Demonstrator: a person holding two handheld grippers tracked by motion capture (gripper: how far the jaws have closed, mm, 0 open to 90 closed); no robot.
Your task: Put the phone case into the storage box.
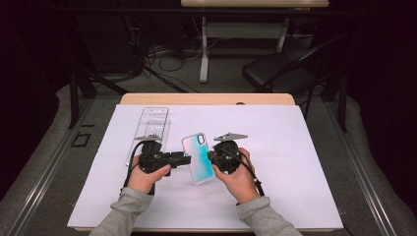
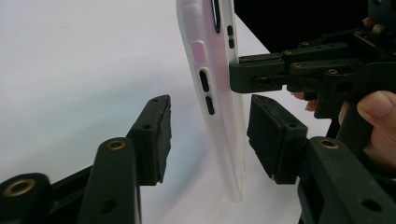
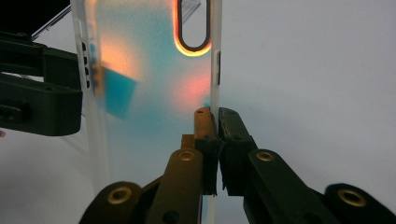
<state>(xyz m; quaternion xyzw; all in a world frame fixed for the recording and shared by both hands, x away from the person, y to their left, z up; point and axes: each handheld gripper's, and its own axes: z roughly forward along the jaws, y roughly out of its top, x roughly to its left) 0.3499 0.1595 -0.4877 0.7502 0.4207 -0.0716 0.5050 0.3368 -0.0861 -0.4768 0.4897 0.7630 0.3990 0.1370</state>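
One table [image 1: 275, 100], wood edge visible along the far side. One white sheet [image 1: 295, 162] covered nearly all of it, with narrow margins left and right. Wide open paper lay to my right and in front of my hands; the far right quarter held nothing in my way.

One clear plastic package [image 1: 151, 123] lay flat on the sheet at the far left, just beyond my left hand, apart from the case.

One phone case [image 1: 198, 158], translucent with teal and pink tint, stood on its long axis near the sheet's middle, between my two tools. Its lower end sat at or just above the paper; I could not tell whether it touched. One camera cut-out showed near its top.

Two grippers, one per hand. My right gripper [image 3: 217, 122] had its jaws pressed together on the case's side wall, pinching that edge; in the left gripper view the same tool met the case from the far side. My left gripper [image 2: 208, 137] had jaws spread, one finger on either side of the case's other long edge. The finger [image 2: 271, 135] on one side sat just beside the rim; the other stood clear with visible paper between. No pad pressed the case there.

Free room: open sheet behind the case toward the far edge.
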